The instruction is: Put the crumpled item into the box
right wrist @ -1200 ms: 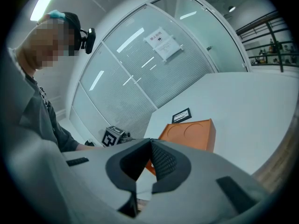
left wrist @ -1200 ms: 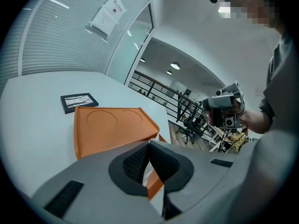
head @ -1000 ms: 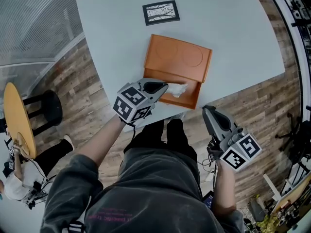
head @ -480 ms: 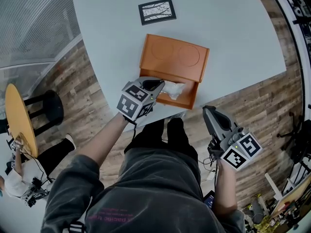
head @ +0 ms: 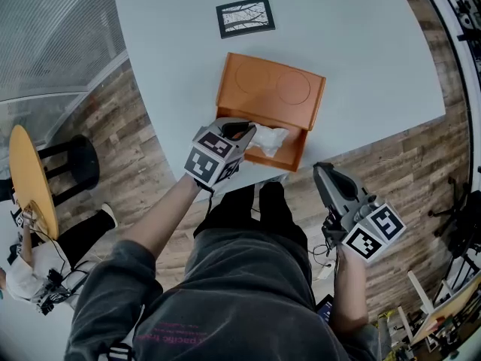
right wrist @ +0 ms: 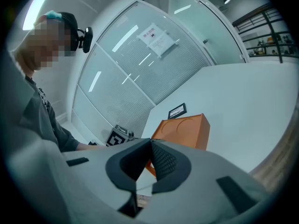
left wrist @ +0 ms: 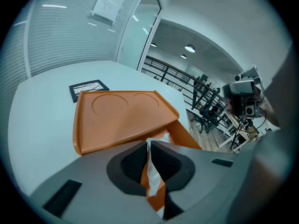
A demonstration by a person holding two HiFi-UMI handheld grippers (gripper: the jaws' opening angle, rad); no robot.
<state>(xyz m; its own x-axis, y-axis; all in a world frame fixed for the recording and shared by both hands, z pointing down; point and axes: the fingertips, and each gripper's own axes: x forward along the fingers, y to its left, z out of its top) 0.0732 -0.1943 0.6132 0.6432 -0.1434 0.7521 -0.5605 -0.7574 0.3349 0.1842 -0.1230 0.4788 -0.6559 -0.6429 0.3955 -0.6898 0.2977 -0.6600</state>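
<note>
An orange box point(head: 297, 150) stands near the table's front edge, its lid point(head: 272, 90) folded back flat. A white crumpled item point(head: 268, 138) hangs over the box's open compartment. My left gripper point(head: 248, 132) is shut on one end of it. In the left gripper view the white crumpled item point(left wrist: 152, 174) is pinched between the dark pads, with the orange lid point(left wrist: 121, 115) just beyond. My right gripper point(head: 322, 170) hangs off the table's edge over the floor, to the right of the box, shut with nothing in it. In the right gripper view the orange box point(right wrist: 184, 127) lies ahead.
A black-framed picture point(head: 246, 16) lies on the white table point(head: 376, 59) behind the box. A round yellow table point(head: 30, 179) and a black stool point(head: 71, 168) stand on the wood floor at left. Another person point(head: 30, 269) sits at lower left.
Very little: my left gripper still pinches the crumpled item over the box and has shifted only slightly. The right gripper has stayed where it was.
</note>
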